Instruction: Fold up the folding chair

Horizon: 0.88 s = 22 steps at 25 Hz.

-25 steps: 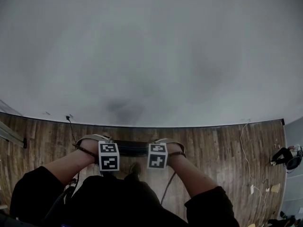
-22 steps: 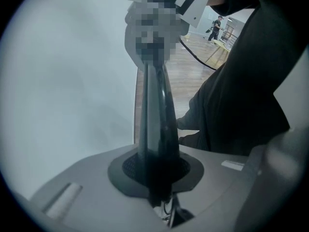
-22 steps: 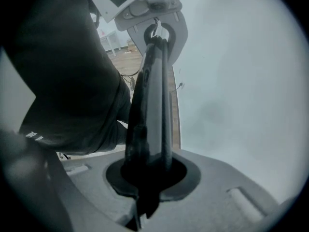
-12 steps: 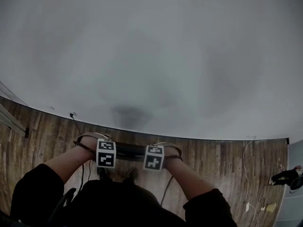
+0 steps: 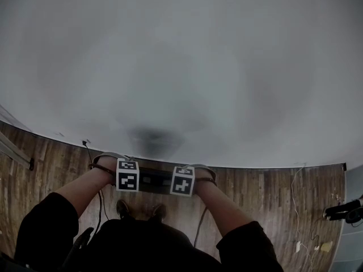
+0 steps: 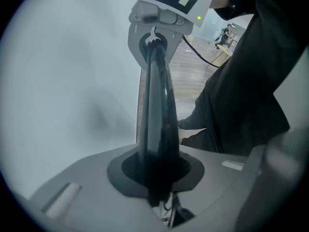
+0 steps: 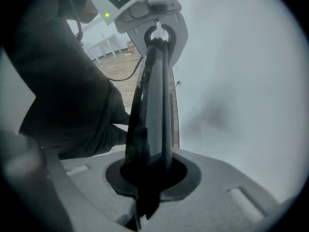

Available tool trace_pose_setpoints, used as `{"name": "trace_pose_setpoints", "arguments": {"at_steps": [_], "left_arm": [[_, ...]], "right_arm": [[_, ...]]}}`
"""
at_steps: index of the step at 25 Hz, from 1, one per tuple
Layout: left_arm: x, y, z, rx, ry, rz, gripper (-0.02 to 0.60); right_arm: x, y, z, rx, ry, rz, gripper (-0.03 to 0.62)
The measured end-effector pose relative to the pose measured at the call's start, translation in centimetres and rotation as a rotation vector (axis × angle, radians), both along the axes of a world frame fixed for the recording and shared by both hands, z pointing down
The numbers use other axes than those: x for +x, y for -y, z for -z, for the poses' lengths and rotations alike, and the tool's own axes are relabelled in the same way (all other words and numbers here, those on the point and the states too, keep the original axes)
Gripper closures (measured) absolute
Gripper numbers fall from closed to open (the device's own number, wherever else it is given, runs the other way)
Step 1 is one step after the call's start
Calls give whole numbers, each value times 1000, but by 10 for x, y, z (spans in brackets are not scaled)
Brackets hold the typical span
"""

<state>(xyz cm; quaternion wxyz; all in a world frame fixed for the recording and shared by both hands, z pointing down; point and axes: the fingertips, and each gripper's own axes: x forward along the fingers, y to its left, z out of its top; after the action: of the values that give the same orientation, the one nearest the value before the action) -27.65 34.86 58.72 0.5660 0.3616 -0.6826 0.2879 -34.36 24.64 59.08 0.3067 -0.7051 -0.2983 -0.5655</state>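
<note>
Two grippers hold the folding chair (image 5: 154, 179) by its dark top bar (image 5: 148, 178), close before a white wall (image 5: 181, 67) on a wood floor (image 5: 266, 191). The left gripper (image 5: 127, 174) is clamped on the bar's left end and the right gripper (image 5: 182, 181) on its right end. Both point steeply down, with the person's shoes (image 5: 122, 208) just on the near side.

The bar looks rigid and glossy. It should carry the frame without flexing but could slide in the pads. The chair is probably of moderate weight, and two holds set apart on that bar look the sensible way to keep it level.

The head view shows only the short stretch of bar between the marker cubes. Seat and legs are hidden, so whether the chair is folded cannot be told. The left gripper view adds what the head view lacks: the bar (image 6: 157, 105) pinched between the jaws and running on to the other gripper. The right gripper view shows the same grip on the bar (image 7: 153, 100), plus a cable (image 7: 126, 76) trailing over the far floor.
</note>
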Motion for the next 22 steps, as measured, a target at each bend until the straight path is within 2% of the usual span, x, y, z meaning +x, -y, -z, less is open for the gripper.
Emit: {"name": "trace_pose_setpoints", "arguments": {"at_steps": [9, 14, 18, 22], "left_arm": [[-13, -15, -3, 14, -19, 24, 522], [-27, -25, -5, 15, -10, 23, 515], [-38, -32, -7, 12, 18, 13, 507], [-50, -42, -11, 4, 55, -1, 502]], "right_arm": [[-16, -18, -4, 28, 16, 41, 553], [-31, -28, -7, 31, 39, 27, 543], [-45, -38, -9, -35, 115, -2, 506], [-72, -45, -5, -152, 270, -39, 436]]}}
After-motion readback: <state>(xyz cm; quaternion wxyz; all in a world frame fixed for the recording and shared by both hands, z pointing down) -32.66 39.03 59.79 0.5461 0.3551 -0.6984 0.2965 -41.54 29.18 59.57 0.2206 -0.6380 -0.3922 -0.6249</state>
